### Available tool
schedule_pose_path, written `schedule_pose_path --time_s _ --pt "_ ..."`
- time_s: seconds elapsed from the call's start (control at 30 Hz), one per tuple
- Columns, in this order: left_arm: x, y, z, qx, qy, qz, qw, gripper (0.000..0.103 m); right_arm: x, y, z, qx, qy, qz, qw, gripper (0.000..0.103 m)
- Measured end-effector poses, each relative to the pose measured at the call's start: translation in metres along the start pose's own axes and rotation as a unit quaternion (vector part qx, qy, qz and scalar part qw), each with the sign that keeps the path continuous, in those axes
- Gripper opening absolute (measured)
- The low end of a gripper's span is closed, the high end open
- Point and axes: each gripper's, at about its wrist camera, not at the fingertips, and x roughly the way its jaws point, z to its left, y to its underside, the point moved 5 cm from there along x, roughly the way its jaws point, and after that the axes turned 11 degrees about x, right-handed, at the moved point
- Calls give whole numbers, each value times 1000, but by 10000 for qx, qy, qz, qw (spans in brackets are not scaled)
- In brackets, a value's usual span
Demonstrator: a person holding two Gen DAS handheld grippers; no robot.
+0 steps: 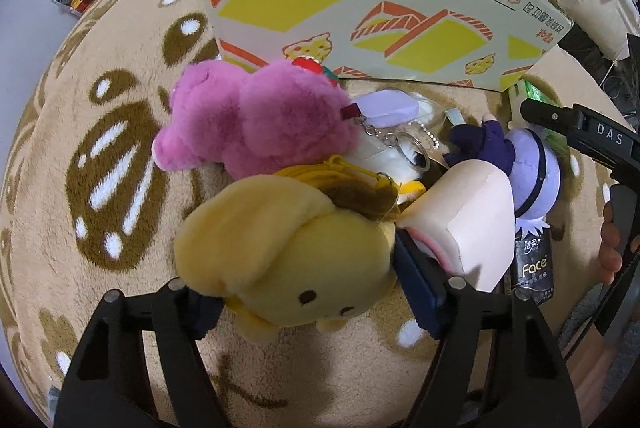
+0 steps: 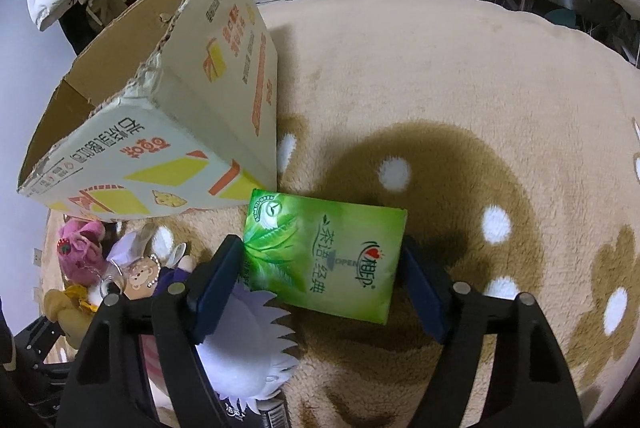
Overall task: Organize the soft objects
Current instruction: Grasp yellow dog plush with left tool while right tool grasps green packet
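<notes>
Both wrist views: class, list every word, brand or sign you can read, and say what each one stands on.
"DAS": on the right gripper, seen from the left wrist.
"Face": on the black tissue pack.
"OPEN", with "茶语.经典" beside it: on the green tissue pack.
Small Chinese print on the cardboard box: upside down and too small to read.
Barcode digits at the right view's lower edge: too blurred.

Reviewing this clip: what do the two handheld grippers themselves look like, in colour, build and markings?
Both are matte black frames. The left gripper and right gripper each carry two dark navy rectangular pads and round silver pivot bolts. Seen from the left wrist view, the right gripper's body bears white "DAS" lettering. No cables or sleeves show.
</notes>
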Motion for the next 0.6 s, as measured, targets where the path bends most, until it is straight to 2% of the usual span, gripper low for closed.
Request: schedule_pose_path --time_s 0.27,0.43,0.6 --pt "-10 5 6 -126 -87 -102 9998 73 -12 -1 5 -83 -140 -136 9998 81" --pt "-18 8 6 -115 -155 -188 9996 71 -31 7 17 -310 -273 -397 9984 81" --pt "-38 11 6 -155 -277 -516 9982 69 -53 12 33 -634 -446 -664 9948 81"
